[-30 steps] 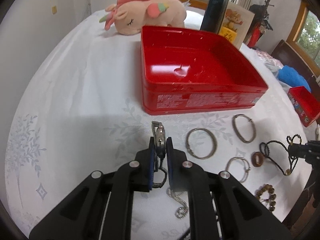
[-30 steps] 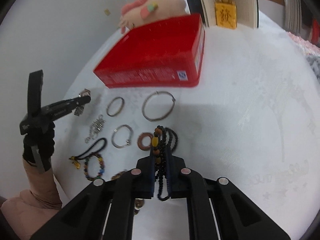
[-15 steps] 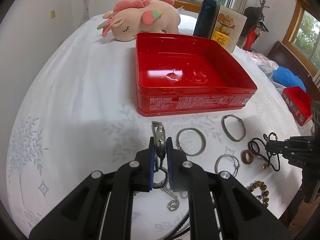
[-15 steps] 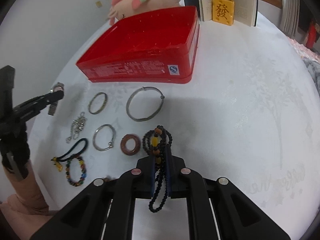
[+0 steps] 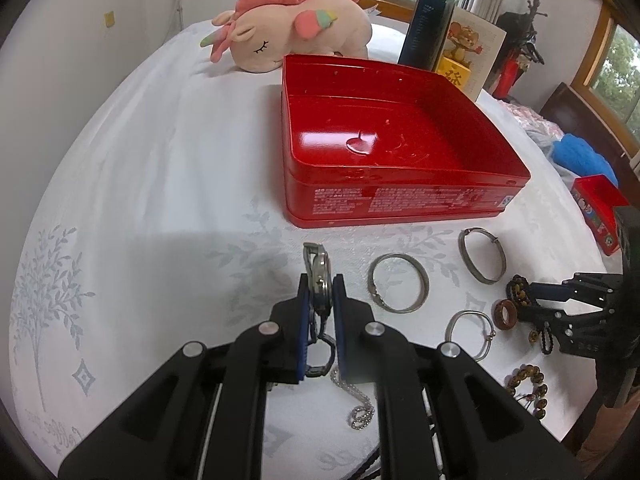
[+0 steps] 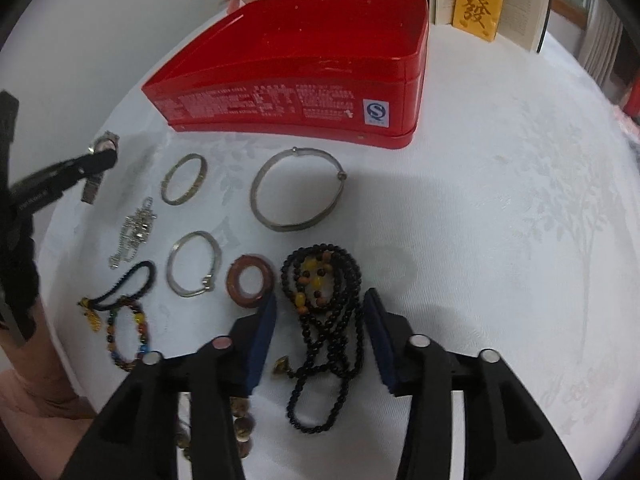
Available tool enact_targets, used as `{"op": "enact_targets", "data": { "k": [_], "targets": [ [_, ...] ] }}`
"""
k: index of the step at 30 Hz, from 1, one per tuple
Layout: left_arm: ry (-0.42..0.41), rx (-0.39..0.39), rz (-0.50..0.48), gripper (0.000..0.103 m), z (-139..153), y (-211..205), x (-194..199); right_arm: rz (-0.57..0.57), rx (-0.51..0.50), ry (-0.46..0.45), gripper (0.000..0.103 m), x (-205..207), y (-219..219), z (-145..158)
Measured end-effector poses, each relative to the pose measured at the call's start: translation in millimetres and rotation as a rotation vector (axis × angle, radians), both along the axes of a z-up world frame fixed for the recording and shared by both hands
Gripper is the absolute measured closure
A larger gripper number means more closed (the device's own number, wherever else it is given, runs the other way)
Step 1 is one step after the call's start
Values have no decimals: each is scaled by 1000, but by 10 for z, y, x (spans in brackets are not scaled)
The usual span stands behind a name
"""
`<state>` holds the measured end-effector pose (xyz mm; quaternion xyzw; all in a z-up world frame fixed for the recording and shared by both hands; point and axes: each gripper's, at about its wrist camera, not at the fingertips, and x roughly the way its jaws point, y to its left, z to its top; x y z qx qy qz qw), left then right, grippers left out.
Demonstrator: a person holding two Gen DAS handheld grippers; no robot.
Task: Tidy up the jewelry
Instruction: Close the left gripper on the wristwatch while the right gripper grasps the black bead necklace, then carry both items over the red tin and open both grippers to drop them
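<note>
Left gripper pinches a metal wristwatch by its rigid case, held in front of the red tin; right gripper is spread around the limp black bead necklace lying on the tablecloth, best gathered at bunched strands.

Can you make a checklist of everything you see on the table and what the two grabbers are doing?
Surface: white tablecloth with a leaf pattern.
Job's things: open red tin, nothing seen inside; silver bangles, brown ring, black bead necklace, silver chain and bead bracelets lie on the cloth.
Clutter: plush unicorn, open book.
Grippers: left gripper shut on a watch; right gripper open, straddling the necklace.
Cables: nothing seen.
Surroundings: windows, a wall.
</note>
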<state>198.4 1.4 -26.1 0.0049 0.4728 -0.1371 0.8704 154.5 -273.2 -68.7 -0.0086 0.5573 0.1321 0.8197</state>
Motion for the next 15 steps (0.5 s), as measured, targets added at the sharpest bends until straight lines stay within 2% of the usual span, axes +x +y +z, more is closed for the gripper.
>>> {"op": "enact_targets", "data": {
  "k": [3,6,11,15],
  "targets": [
    [1,-1,-1,94,-5,-2,-1,2,-51,-28,85,-18,29,-6],
    [-1,-5,-2,94,0,-1,-4,-5,-46,-34,91,-39,15,7],
    [-18,-12,1,94,63,-2,-41,-15,28,-50,91,-109,-69,106],
    [-34,-19,-3,94,143,-16,-66,-9,126,-90,92,-197,-180,368]
  ]
}}
